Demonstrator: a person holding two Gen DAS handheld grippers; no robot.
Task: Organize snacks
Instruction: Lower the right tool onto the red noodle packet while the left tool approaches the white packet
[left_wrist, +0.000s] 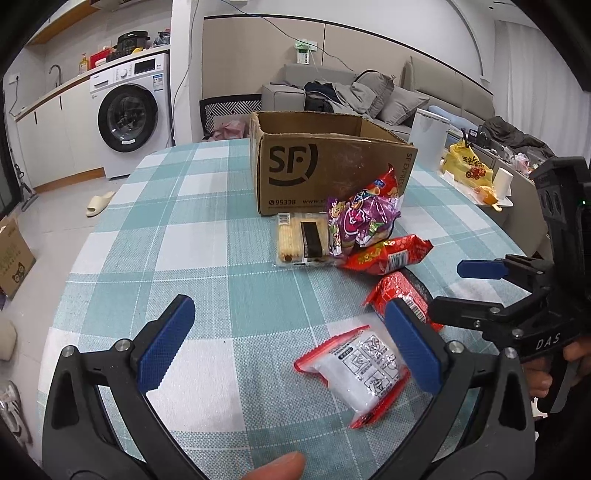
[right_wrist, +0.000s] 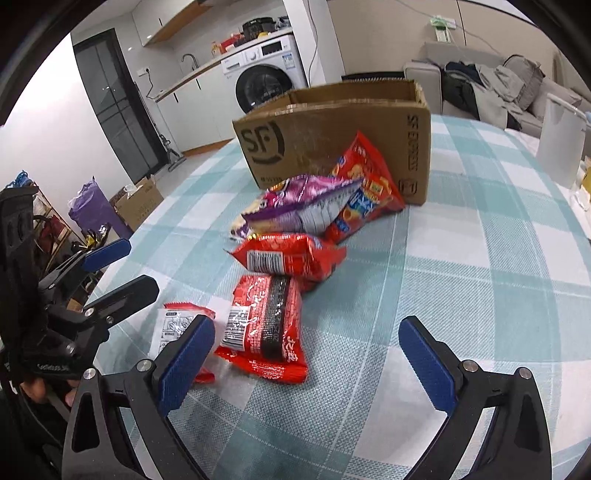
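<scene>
Left wrist view: the left tongs stand wide apart above the desk covered in a teal-and-white checked cloth, gripping nothing. A small clear-and-white sachet with red edges lies flat on the cloth just inside the right finger, whose blue pad overlaps its far corner. Directly beyond that finger lies a red noodle packet with a black band. Farther ahead and right of the centre line, a red crinkled snack bag, a purple foil snack bag and a clear packet of pale biscuits are grouped together, with a tall red-orange chip bag leaning against an open brown cardboard box printed "SF". The right tongs enter from the right edge, fingers apart.

Right wrist view: the right tongs stand wide apart and grip nothing. The noodle packet lies between the fingers, nearer the left one, clear of both pads. The sachet lies partly behind the left finger. Ahead in sequence are the crinkled bag, the purple bag, the chip bag and the box. The left tongs sit at the left edge, fingers apart, held by a hand.
</scene>
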